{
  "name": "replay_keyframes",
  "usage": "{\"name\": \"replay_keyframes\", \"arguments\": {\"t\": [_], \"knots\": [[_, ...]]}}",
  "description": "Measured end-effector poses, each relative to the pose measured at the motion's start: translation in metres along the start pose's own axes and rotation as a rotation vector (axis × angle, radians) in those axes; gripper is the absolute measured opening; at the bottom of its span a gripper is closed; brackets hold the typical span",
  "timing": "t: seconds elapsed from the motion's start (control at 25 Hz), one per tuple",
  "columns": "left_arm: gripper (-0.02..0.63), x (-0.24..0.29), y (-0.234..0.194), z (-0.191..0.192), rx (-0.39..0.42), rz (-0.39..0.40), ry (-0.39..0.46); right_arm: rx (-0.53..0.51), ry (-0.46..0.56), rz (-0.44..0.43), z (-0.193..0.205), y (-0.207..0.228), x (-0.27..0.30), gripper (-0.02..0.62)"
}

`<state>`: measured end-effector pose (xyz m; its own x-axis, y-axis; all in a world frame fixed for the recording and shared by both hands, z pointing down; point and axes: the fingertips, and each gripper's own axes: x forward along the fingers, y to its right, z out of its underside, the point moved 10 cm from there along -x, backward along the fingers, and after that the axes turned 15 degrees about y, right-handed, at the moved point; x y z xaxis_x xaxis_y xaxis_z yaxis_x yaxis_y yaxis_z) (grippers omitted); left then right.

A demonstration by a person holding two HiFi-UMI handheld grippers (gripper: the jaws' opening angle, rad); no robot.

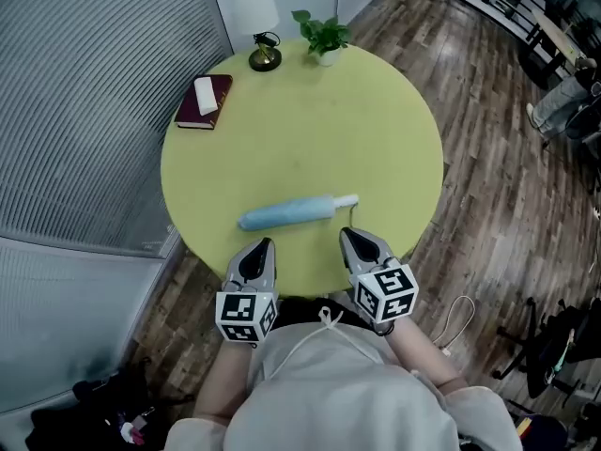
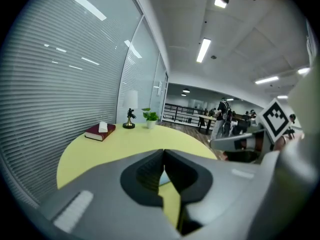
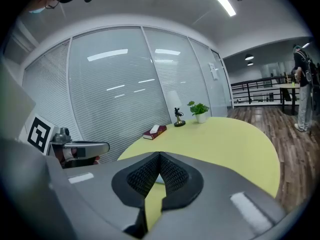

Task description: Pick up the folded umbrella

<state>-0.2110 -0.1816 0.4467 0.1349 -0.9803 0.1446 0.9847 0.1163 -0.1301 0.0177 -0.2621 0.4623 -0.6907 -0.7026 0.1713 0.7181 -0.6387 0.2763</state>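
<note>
A folded light-blue umbrella (image 1: 286,212) with a white handle end lies crosswise near the front edge of the round yellow-green table (image 1: 376,120). My left gripper (image 1: 262,245) hovers just short of the umbrella's left part, jaws shut and empty. My right gripper (image 1: 346,235) sits just short of the handle end, its jaws also shut with nothing between them. In the left gripper view a sliver of the umbrella (image 2: 163,178) shows behind the closed tips (image 2: 163,151). In the right gripper view a pale bit of the umbrella (image 3: 158,179) peeks past the closed tips (image 3: 159,155).
At the table's far side lie a dark red book (image 1: 202,102) with a white object on it, a small lamp (image 1: 260,26) and a potted plant (image 1: 324,38). Glass walls with blinds (image 1: 84,111) stand to the left. Wooden floor (image 1: 498,186) lies to the right.
</note>
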Motion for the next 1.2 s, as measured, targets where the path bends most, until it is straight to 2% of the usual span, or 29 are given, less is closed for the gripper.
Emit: {"name": "replay_keyframes", "arguments": {"t": [0.12, 0.24, 0.36, 0.52, 0.84, 1.0, 1.12, 1.2], "knots": [[0.006, 0.024, -0.012, 0.009, -0.028, 0.023, -0.005, 0.003, -0.040, 0.016, 0.009, 0.012, 0.019, 0.000], [0.006, 0.047, -0.027, 0.019, -0.021, 0.068, -0.048, 0.008, -0.071, 0.040, 0.016, 0.017, 0.037, 0.000], [0.006, 0.069, -0.035, 0.031, 0.038, 0.144, -0.122, 0.014, -0.094, 0.073, 0.022, 0.020, 0.051, 0.000], [0.028, 0.096, -0.042, 0.049, 0.137, 0.255, -0.279, 0.029, -0.129, 0.106, 0.032, 0.017, 0.063, 0.000], [0.253, 0.149, -0.047, 0.072, 0.251, 0.511, -0.508, 0.071, -0.164, 0.177, 0.044, 0.025, 0.078, 0.000], [0.345, 0.179, -0.047, 0.084, 0.298, 0.595, -0.627, 0.078, -0.175, 0.199, 0.047, 0.030, 0.083, 0.000], [0.440, 0.201, -0.045, 0.098, 0.377, 0.663, -0.703, 0.095, -0.177, 0.213, 0.050, 0.036, 0.088, 0.000], [0.474, 0.211, -0.039, 0.108, 0.419, 0.714, -0.758, 0.105, -0.175, 0.224, 0.051, 0.041, 0.088, 0.000]]}}
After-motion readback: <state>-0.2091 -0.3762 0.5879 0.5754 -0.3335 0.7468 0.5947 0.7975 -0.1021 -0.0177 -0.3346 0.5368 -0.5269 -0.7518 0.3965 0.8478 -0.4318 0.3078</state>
